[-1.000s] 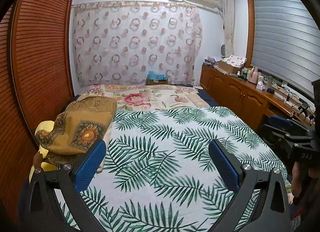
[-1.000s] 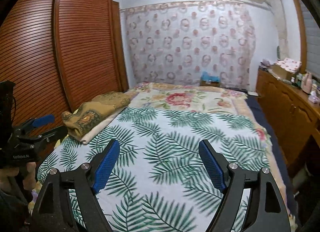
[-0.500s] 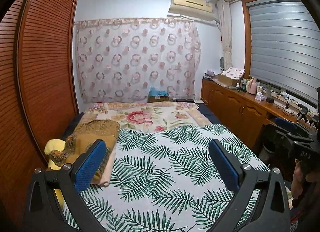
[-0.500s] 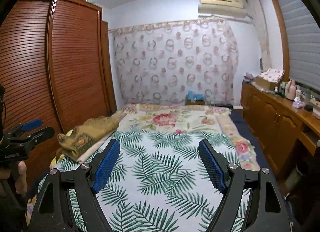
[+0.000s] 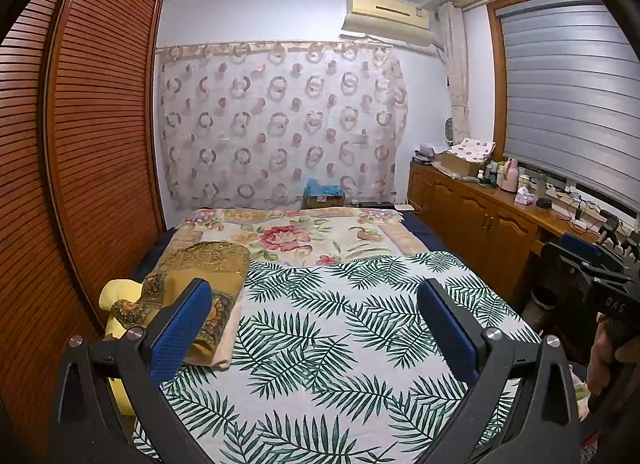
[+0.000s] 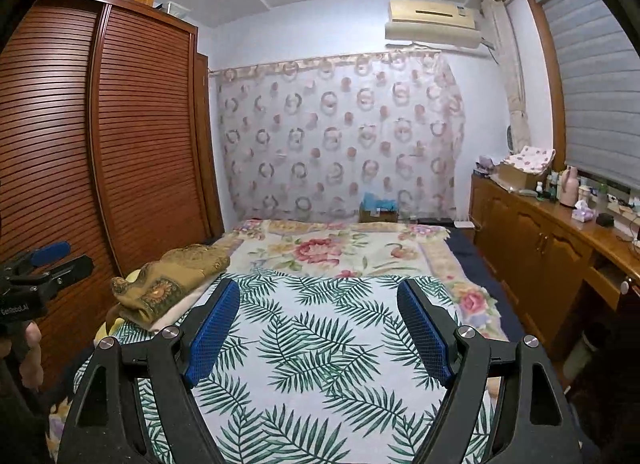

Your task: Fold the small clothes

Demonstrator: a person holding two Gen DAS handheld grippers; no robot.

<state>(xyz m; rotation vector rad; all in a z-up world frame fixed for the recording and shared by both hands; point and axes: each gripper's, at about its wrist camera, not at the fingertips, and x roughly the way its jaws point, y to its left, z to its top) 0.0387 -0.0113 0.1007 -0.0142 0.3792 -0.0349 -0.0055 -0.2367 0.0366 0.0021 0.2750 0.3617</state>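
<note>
A pile of folded cloth, brown-gold patterned [image 5: 200,276] [image 6: 176,278] on top of a pale piece, lies at the bed's left edge with a yellow item [image 5: 114,294] beside it. My left gripper [image 5: 312,304] is open above the palm-leaf sheet [image 5: 340,344], nothing between its blue pads. My right gripper [image 6: 320,304] is open too, held over the same sheet [image 6: 320,344] and empty. Each gripper shows at the side of the other's view: the right gripper [image 5: 600,276], the left gripper [image 6: 36,276]. Both are held in a hand.
A slatted wooden wardrobe [image 5: 80,164] stands close along the bed's left side. A wooden sideboard [image 5: 480,216] with bottles and boxes runs along the right wall under a blind. A floral blanket [image 5: 300,236] covers the far half of the bed; a curtain [image 5: 280,124] hangs behind.
Both grippers have risen and tilted upward, so more wall and ceiling show and the bed sits lower in view. Their jaws have stayed open and empty.
</note>
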